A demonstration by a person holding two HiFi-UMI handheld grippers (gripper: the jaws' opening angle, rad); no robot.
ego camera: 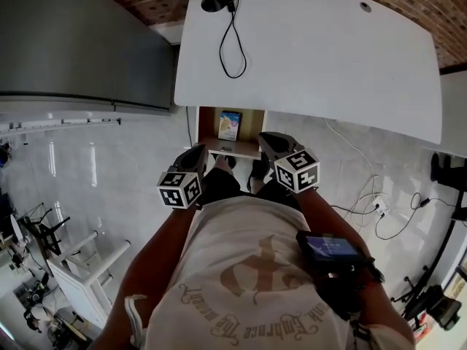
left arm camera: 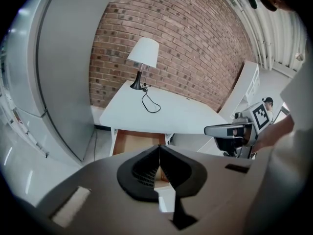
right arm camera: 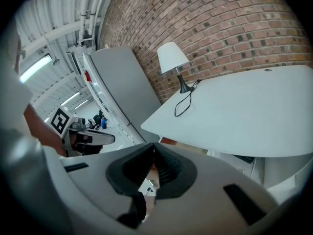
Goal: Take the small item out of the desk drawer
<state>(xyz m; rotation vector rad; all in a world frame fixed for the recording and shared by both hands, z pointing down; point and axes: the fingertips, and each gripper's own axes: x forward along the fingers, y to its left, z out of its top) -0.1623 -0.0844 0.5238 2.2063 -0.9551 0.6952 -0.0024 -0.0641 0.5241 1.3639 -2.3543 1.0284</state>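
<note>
The left gripper (ego camera: 197,156) is clenched on nothing: its own view shows the two jaws pressed tip to tip. It hangs above the drawer's (ego camera: 232,147) left side, apart from it. The drawer stands open under the desk (ego camera: 314,57), and the item (ego camera: 229,125), a small blue thing, stands upright inside near the back, untouched. The right gripper (ego camera: 271,143) is likewise clenched and empty, over the drawer's right side.

I judge the step to be the reach: opening is done, the pick not yet begun. Next, one gripper must part its jaws, go down into the drawer and close on the item without tipping it.

Only the head view shows the item. The left gripper view shows the drawer's bare wooden inside (left arm camera: 137,142), the lamp (left arm camera: 144,58) and the right gripper (left arm camera: 239,129). In the right gripper view the jaws cover the drawer
</note>
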